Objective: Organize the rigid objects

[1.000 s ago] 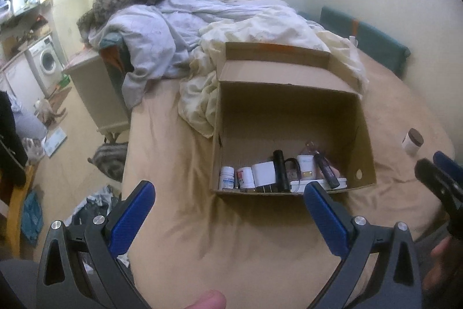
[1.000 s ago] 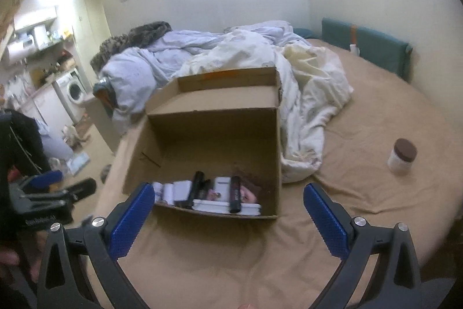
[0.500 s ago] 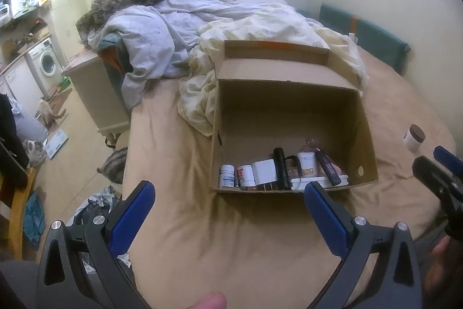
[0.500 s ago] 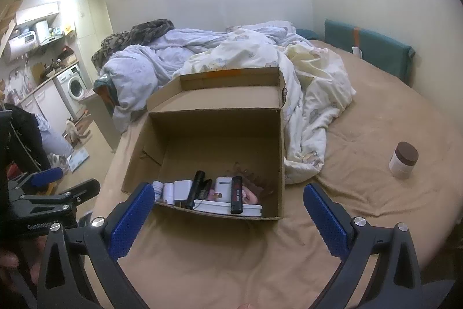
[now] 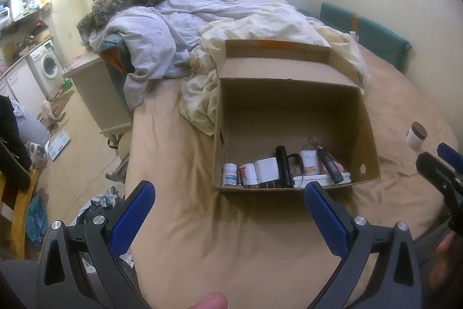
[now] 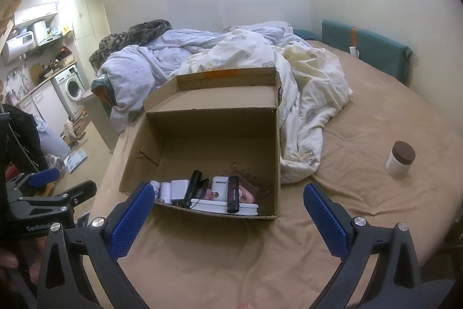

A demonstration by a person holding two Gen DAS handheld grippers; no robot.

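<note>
While I hold both claws low over the tan bed, my left gripper (image 5: 228, 204) and right gripper (image 6: 228, 206) gape wide, gripping nothing. Just beyond their tips sits the open cardboard box (image 6: 202, 141), with small bottles (image 5: 240, 174) and a black flashlight (image 5: 283, 166) along its near wall. Farther right, well apart, a brown-lidded jar (image 6: 400, 159) stands upright.
</note>
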